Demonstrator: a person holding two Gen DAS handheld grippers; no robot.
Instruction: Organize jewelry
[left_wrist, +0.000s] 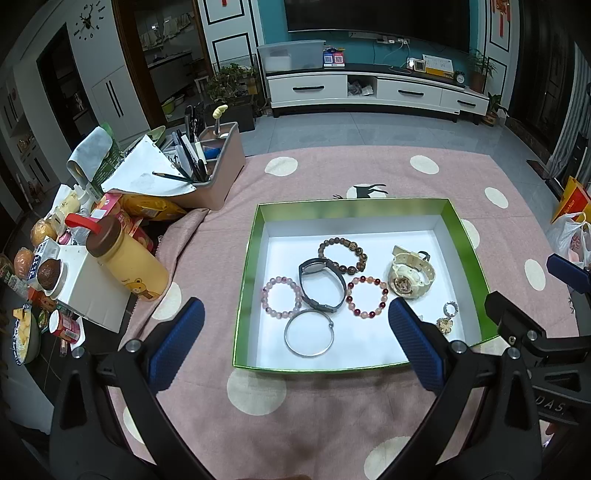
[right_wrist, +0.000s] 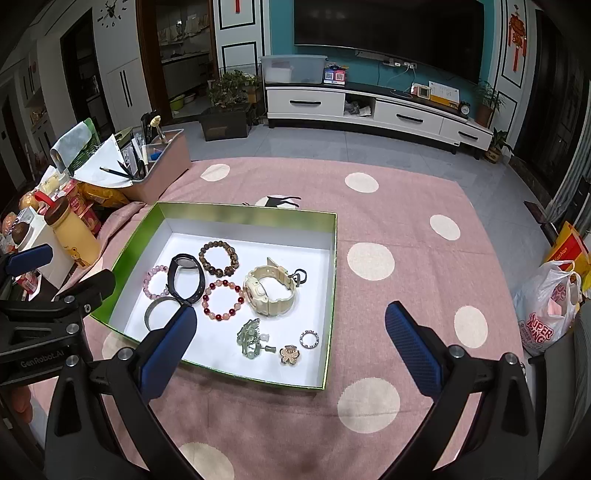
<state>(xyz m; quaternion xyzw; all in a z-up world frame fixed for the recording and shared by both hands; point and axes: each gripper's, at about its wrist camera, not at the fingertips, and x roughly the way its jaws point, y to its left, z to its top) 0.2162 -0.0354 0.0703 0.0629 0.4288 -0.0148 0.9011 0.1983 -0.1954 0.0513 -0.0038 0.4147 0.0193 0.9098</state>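
A green box (left_wrist: 246, 266) (right_wrist: 334, 280) with a white floor sits on the pink dotted cloth. In it lie a brown bead bracelet (left_wrist: 342, 254) (right_wrist: 218, 258), a pink bead bracelet (left_wrist: 282, 297) (right_wrist: 155, 282), a red bead bracelet (left_wrist: 366, 297) (right_wrist: 223, 300), a dark band (left_wrist: 321, 284) (right_wrist: 185, 278), a silver bangle (left_wrist: 309, 332) (right_wrist: 158, 310), a cream watch (left_wrist: 410, 275) (right_wrist: 271, 290), a ring (left_wrist: 450, 308) (right_wrist: 308, 339), a gold flower brooch (left_wrist: 445, 325) (right_wrist: 290, 355) and a green jade piece (right_wrist: 250, 338). My left gripper (left_wrist: 295, 347) and right gripper (right_wrist: 291, 343) hover open and empty over the box's near edge.
A pen organiser (left_wrist: 218, 162) stands at the back left. Snacks, a yellow bottle (left_wrist: 127, 258) and a white box crowd the left edge of the table. A plastic bag (right_wrist: 546, 306) lies at the right. A TV cabinet stands across the room.
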